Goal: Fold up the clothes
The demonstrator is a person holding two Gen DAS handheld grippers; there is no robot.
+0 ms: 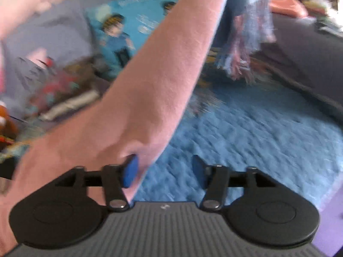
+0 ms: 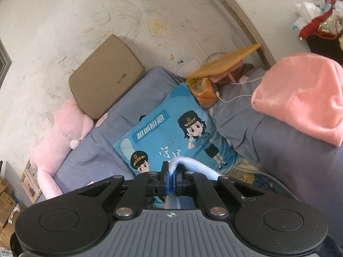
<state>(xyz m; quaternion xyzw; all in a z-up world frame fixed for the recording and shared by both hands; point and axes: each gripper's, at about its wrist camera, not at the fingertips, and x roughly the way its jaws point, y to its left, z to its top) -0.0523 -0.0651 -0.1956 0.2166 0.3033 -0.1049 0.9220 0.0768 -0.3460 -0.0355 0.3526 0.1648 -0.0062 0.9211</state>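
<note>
Pink fleece: a long pink garment (image 1: 150,81) stretches diagonally across the left wrist view, from the lower left up toward the top edge, hanging above the blue blanket (image 1: 257,132).
Landmark: the blue blanket, fluffy and spread flat, is the surface everything is placed against here.
Left tongs (image 1: 164,170): wide apart and holding nothing; the left pad touches or sits just behind the edge of the pink fleece, the right pad hangs free over the blanket.
Right tongs (image 2: 170,182): closed tight on a thin strip of pale blue cloth (image 2: 193,168), which curls up out of the pads and trails off to the right.
Which cloth that is: I cannot tell whether the pale strip is part of the pink garment or a separate piece.
Other pink cloth: a pink bundle (image 2: 300,98) is draped on the grey sofa arm (image 2: 289,160), well apart from the blanket.
Behind the blanket: a cartoon pillow (image 2: 171,132) lies on the sofa; a fringed scarf (image 1: 246,49) dangles near the blanket's far edge.
Sharpness: the left view is smeared, so fine edges are uncertain.
Step in hand, as I judge it: getting a second grip on the hanging fleece so it can be laid out.
Doing it well: bring the left tongs squarely onto the hem, close on one layer only, keep the right grip firm, then lower the cloth flat onto the blanket without bunching.
</note>
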